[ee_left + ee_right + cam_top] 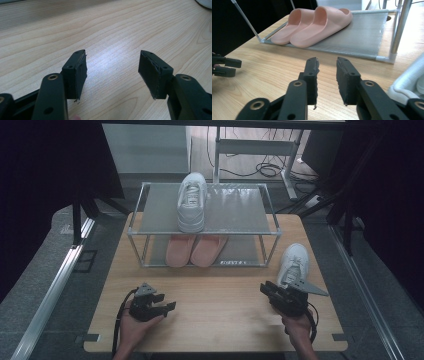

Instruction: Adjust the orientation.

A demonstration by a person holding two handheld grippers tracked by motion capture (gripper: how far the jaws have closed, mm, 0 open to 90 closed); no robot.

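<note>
Right gripper (327,75): jaws part-way open with a narrow gap, nothing between the pads, low over the wooden table (215,320) at its right front.
Left gripper (112,72): jaws spread wide and empty, held just above the bare wood at the left front.
Loose white shoe (294,262): flat on the table to the right of the rack, toe pointing away, just beyond and beside the right gripper, not held.
Second white shoe (191,202): on the rack's top shelf, near its middle.
Pink slippers (312,25): side by side on the lower shelf.
Shoe rack (270,232): metal frame standing at the far half of the table.
</note>
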